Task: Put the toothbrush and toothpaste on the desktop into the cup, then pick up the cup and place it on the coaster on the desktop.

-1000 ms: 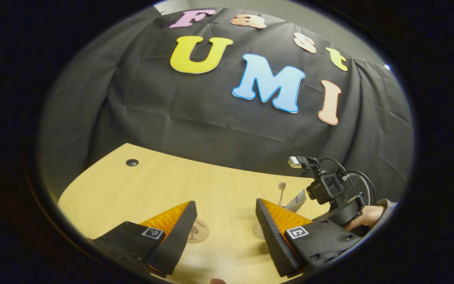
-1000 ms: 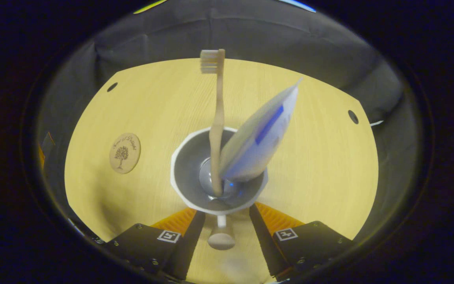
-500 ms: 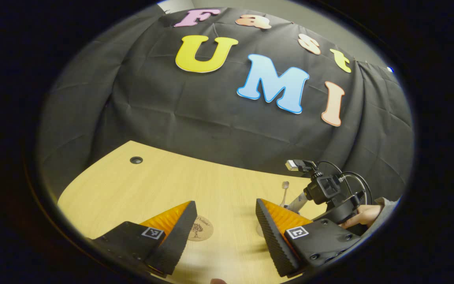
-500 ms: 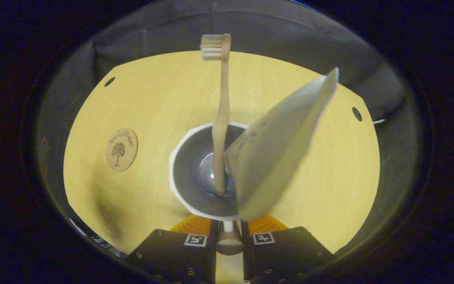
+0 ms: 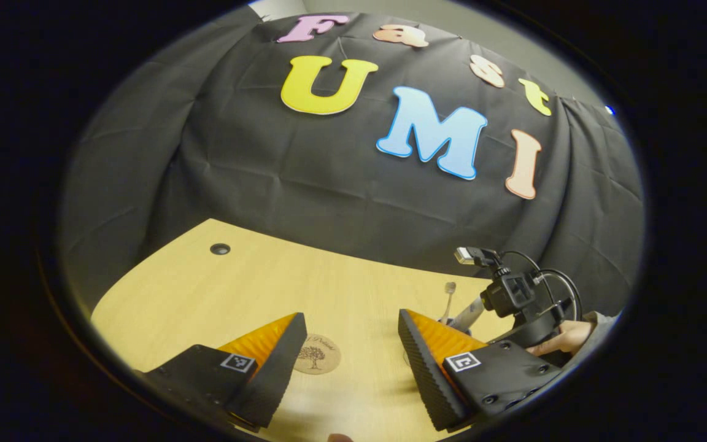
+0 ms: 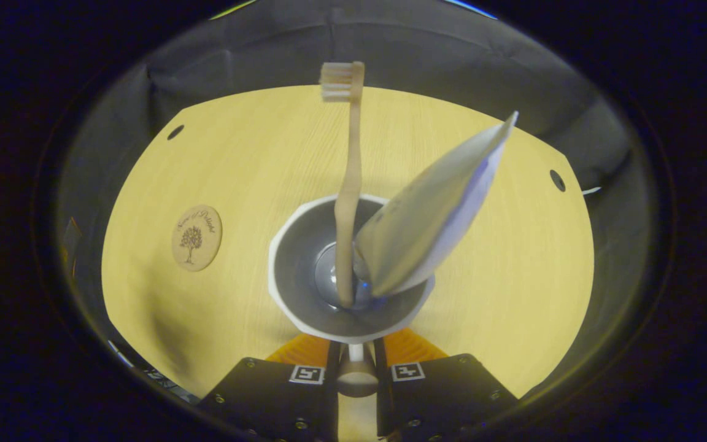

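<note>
Right gripper view: right tongs [image 6: 355,359] pinch the cup's handle [image 6: 355,374] at bottom centre, probably so the cup [image 6: 304,270], carrying toothbrush [image 6: 348,184] and toothpaste [image 6: 433,212], can travel to the coaster [image 6: 197,237] at left. Left tongs [image 5: 350,350] hang wide apart, idle over the surface [image 5: 237,288].

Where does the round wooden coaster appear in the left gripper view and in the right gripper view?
Left gripper view: the coaster lies low in the picture, on the desktop, between the fingers of the left hand-held gripper.
Right gripper view: the coaster lies left of centre, apart from the cup.
Shared landmark: the toothbrush standing in the cup, also seen at.
</note>
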### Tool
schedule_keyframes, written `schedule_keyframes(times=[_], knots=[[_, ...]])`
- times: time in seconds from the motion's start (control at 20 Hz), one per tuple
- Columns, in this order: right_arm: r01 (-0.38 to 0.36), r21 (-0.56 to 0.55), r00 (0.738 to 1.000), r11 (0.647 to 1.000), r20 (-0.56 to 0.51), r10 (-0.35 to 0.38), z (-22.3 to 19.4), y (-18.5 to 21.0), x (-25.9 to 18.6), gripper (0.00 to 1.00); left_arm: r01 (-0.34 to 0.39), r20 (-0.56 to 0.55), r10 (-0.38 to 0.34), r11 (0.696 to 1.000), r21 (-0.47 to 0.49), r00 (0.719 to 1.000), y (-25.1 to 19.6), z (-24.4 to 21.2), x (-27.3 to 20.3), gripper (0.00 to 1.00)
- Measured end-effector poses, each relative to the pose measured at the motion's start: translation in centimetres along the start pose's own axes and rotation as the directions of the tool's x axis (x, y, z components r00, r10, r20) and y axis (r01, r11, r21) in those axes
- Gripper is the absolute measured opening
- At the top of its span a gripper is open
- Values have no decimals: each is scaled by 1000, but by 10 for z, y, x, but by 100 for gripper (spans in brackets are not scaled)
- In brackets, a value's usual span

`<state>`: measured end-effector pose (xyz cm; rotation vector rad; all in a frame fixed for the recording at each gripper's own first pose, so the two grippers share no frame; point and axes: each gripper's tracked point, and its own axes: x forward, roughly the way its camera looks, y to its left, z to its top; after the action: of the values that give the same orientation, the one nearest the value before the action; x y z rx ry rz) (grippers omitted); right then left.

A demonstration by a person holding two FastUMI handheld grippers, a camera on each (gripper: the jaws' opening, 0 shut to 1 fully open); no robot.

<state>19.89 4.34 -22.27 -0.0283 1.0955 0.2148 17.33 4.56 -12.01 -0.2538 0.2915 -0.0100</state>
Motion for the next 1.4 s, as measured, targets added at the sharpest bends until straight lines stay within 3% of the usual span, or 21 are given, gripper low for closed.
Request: schedule_keyframes(times=[0.15,0.2,0.25,0.4,0.5,0.6,0.7,1.3,1.35,1.4], knots=[[-24,5,1000,1000,13,24,6,10,-7,24,-11,1,11,1000,-7,1000,8,1,-4,100],[-35,9,999,999,12,35,6,15,-8,19,-15,0,15,1000,-12,1000,10,2,-4,100],[-40,3,999,999,14,40,8,18,-11,24,-20,1,20,1000,-17,1000,11,3,-7,100],[-50,-38,998,998,23,51,10,44,-9,24,-36,6,36,999,-25,999,23,4,-18,93],[-63,-60,998,996,27,65,15,60,-11,24,-53,9,53,998,-22,999,37,6,-24,96],[-78,-80,996,994,30,81,21,77,-13,24,-71,13,71,997,-31,997,54,7,-31,93],[-90,-105,995,990,30,94,25,95,-12,24,-91,19,92,995,-40,996,68,11,-38,96],[-129,-222,991,966,6,134,44,177,0,24,-184,41,187,980,-74,982,140,25,-77,96],[-129,-229,991,965,2,133,46,181,3,19,-188,42,191,979,-80,981,144,25,-80,96],[-129,-235,991,963,-4,132,45,187,3,24,-193,42,197,978,-85,980,147,26,-82,96]])
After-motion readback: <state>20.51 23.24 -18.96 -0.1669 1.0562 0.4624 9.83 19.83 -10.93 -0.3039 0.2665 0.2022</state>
